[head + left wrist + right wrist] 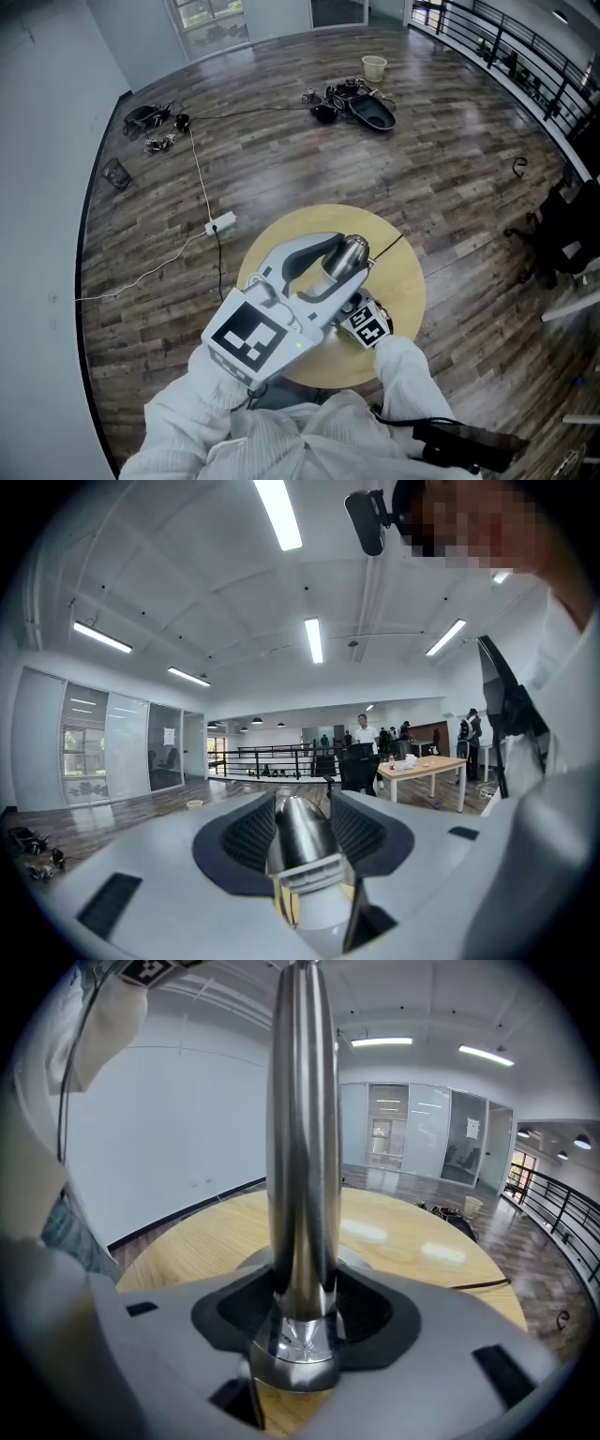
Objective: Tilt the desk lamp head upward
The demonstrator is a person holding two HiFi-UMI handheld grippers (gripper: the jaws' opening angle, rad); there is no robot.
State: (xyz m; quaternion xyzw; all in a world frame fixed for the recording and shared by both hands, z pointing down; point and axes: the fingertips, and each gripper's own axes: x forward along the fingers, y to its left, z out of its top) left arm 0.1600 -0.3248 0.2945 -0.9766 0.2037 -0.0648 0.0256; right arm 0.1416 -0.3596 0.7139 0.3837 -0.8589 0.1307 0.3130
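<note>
**Both grippers on the lamp, head ready to be tipped**

The round wooden table [405, 298] had the desk lamp standing near its middle. The right gripper [300, 1326] was clamped low on the upright metal stem [302, 1129]. My guess is that was to pin the lamp so it wouldn't skid or topple. The left gripper [342, 258] had its jaws closed around the shiny lamp head [295, 829]. The head sat squarely between the pads, so it looked set to be levered upward.

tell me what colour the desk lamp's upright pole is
Polished silver metal. The pole shows best in the right gripper view.
</note>
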